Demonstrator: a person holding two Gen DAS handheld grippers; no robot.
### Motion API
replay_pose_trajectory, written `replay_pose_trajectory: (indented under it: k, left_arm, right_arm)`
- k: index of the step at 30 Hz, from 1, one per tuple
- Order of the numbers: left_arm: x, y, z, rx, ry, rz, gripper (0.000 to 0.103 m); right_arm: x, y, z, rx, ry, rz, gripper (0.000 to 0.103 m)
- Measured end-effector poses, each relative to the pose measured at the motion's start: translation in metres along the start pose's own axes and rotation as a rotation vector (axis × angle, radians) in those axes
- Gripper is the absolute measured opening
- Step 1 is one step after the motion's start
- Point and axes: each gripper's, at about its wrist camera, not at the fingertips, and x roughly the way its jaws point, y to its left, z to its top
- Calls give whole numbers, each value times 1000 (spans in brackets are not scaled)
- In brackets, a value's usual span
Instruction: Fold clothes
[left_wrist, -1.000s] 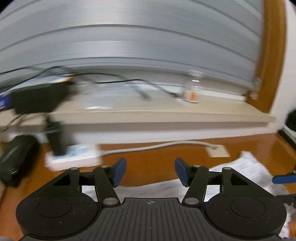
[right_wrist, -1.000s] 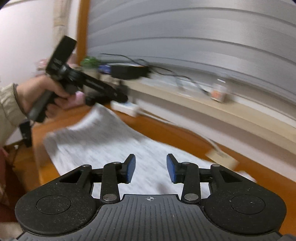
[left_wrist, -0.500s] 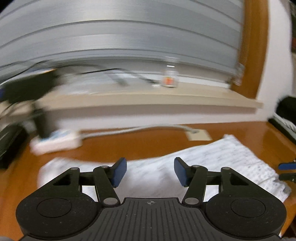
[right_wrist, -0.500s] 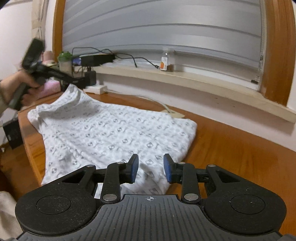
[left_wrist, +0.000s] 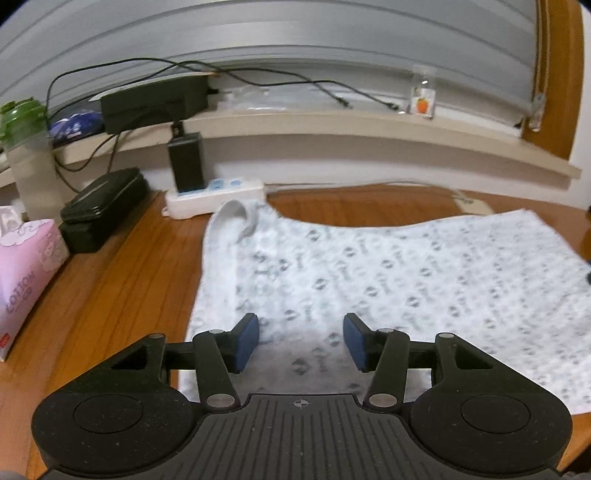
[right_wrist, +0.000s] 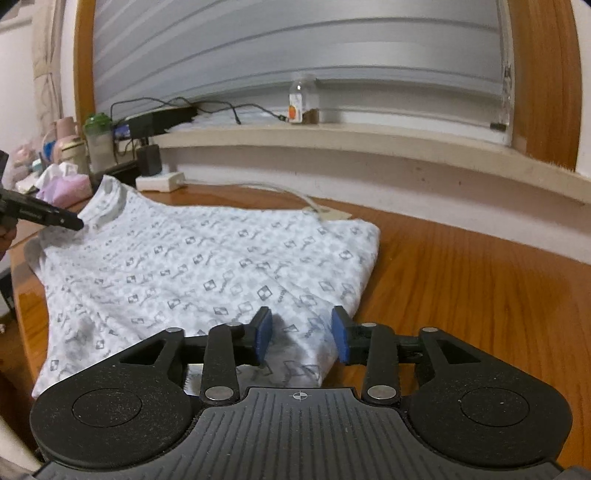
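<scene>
A white garment with a grey square pattern (left_wrist: 388, 280) lies spread flat on the wooden table (left_wrist: 122, 280); it also shows in the right wrist view (right_wrist: 207, 269). Its collar (left_wrist: 240, 218) points to the far left. My left gripper (left_wrist: 301, 341) is open and empty, low over the garment's near left part. My right gripper (right_wrist: 301, 341) is open and empty, low over the garment's near right corner. The left gripper's fingers (right_wrist: 55, 218) show at the left edge of the right wrist view, near the collar end.
A white power strip (left_wrist: 214, 195) with a black adapter lies behind the collar. A black case (left_wrist: 103, 206), a pink tissue box (left_wrist: 26, 266) and a green-lidded bottle (left_wrist: 29, 166) stand at left. A windowsill (left_wrist: 332, 122) holds cables and a small bottle (left_wrist: 423, 96).
Both grippers have come down from above the table to just over the garment, which now lies flat. The left gripper has moved over the collar side. Both stay open.
</scene>
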Motion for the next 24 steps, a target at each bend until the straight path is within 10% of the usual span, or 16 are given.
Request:
replay_pose_trajectory:
  k: [8, 11, 15, 20, 24]
  left_arm:
    - [4, 11, -15, -3, -9, 71, 54]
    - [2, 13, -17, -10, -30, 71, 17]
    - [-23, 24, -17, -77, -110, 53, 6]
    - [-25, 41, -19, -134, -38, 38, 11]
    - [-23, 37, -3, -97, -56, 107, 40]
  right_arm:
    - [3, 0, -2, 14, 11, 8, 39]
    - [3, 0, -2, 7, 11, 5, 39]
    - [4, 0, -2, 0, 15, 6, 39]
    - [5, -1, -3, 1, 13, 9, 39]
    - [4, -3, -3, 0, 10, 9, 39]
